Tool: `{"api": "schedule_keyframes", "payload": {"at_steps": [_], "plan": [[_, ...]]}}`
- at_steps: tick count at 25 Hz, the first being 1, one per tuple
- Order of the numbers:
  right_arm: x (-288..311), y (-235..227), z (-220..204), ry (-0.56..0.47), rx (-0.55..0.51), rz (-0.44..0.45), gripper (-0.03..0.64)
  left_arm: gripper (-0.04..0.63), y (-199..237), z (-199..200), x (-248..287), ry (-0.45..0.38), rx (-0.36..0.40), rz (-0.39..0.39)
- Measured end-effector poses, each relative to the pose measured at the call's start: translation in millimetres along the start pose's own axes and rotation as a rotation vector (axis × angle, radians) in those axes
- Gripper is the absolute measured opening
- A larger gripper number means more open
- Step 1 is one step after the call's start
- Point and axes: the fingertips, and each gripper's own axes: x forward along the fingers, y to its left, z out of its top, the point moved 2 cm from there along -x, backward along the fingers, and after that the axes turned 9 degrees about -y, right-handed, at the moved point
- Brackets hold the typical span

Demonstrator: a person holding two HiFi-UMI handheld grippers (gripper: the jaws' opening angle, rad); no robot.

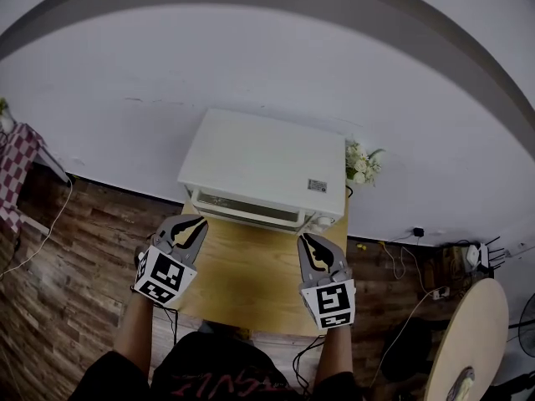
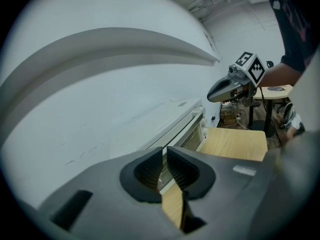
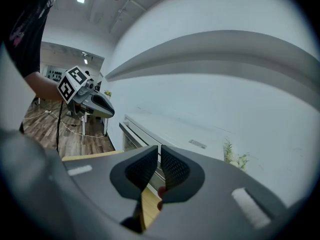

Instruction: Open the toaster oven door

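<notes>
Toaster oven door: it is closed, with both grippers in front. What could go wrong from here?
1. The left gripper and right gripper have jaws only a slit apart, probably too narrow to take the door, so they may just push the toaster oven.
2. The oven stands at the far end of the table; a pull might drag it forward.
3. The flowers beside it could be knocked.

A: Support surface?
B: Small light wooden table [image 1: 242, 266], standing on a dark plank floor [image 1: 75, 257].
A: Directly on it?
B: One white toaster oven [image 1: 263, 161], on the far end, front facing the near edge.
A: On the floor?
B: Loose cables [image 1: 401, 261] at right; a round table [image 1: 476, 324] near them.
</notes>
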Motion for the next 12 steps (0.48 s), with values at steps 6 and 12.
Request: {"api": "schedule_keyframes", "payload": {"at_steps": [6, 12], "plan": [[11, 17, 3, 0.052, -0.112, 0.057, 0.054, 0.077, 7, -4, -3, 0.020, 0.057, -0.066], [15, 23, 6, 0.118, -0.250, 0.107, 0.094, 0.084, 10, -3, -2, 0.028, 0.108, -0.110]]}}
